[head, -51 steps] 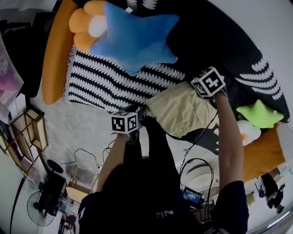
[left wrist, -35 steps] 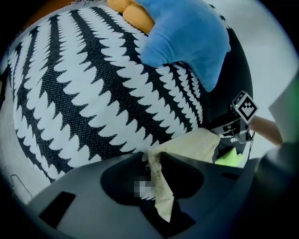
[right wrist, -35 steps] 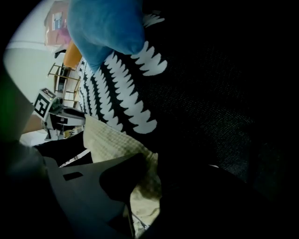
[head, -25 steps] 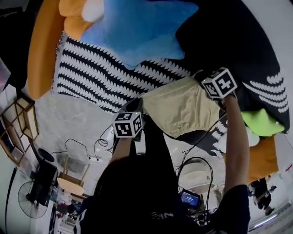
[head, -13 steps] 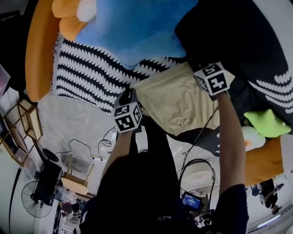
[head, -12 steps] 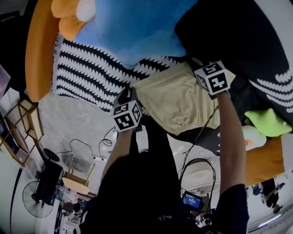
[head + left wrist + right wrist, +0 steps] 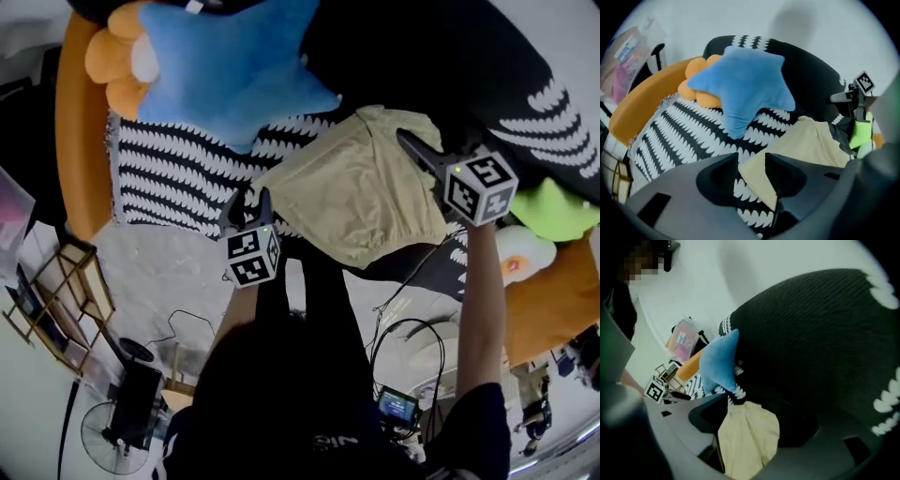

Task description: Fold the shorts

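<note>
Opening jaws, left gripper, right gripper, beige shorts seemingly loose between

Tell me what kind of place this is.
Probably a lived-in room used for recording: an orange sofa under a black-and-white throw, a blue star cushion, and a floor fan nearby.

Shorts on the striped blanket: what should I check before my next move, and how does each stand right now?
1. Left gripper released: ok; jaws have just been opening, corner of the shorts between them, unpinched.
2. Right gripper released: ok; jaws have just been opening, cloth between them, unpinched.
3. Shorts resting on the blanket: ok.
4. Fold edges lined up: cannot tell.
5. Blue star pillow off the shorts: ok.
</note>
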### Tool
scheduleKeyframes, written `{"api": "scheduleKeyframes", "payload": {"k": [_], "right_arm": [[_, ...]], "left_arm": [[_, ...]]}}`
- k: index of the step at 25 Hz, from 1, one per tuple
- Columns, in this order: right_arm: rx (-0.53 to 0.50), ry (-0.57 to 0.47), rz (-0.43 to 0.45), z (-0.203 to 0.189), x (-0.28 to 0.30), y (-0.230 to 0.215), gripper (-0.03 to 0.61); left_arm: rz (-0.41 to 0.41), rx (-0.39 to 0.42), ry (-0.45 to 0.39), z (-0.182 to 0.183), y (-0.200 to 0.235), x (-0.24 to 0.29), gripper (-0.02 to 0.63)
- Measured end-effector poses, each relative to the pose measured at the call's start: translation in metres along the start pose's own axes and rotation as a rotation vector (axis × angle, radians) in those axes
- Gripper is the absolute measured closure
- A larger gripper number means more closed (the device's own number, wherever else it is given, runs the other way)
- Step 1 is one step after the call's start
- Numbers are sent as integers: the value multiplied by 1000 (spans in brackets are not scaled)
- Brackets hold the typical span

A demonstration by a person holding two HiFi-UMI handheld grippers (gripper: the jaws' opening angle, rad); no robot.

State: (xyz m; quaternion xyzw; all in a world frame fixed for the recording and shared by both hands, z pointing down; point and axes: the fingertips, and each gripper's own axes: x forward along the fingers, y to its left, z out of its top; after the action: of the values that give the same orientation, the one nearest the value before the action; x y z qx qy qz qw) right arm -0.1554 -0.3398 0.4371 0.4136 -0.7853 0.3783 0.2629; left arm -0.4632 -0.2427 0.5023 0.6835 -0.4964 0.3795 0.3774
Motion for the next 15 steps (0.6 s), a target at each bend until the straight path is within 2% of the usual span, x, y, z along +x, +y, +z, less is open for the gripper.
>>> {"api": "scheduleKeyframes", "payload": {"k": [3, 6, 9, 13, 15], "right_arm": [[51, -7, -119, -44, -59, -11, 275], [150, -37, -244, -88, -110, -16, 297], [219, -33, -313, -131, -155, -19, 306], [314, -31, -404, -190, -195, -11, 326], [374, -38, -436, -217, -206, -6, 335]], "left_arm": [[-94, 162, -11, 17, -40, -4, 439], [-198, 337, -54, 48, -81, -4, 439], [-289, 454, -71, 66, -134, -7, 439], [-459, 656, -4, 73, -200, 2, 424], [-516, 766, 16, 79, -230, 7, 414]]}}
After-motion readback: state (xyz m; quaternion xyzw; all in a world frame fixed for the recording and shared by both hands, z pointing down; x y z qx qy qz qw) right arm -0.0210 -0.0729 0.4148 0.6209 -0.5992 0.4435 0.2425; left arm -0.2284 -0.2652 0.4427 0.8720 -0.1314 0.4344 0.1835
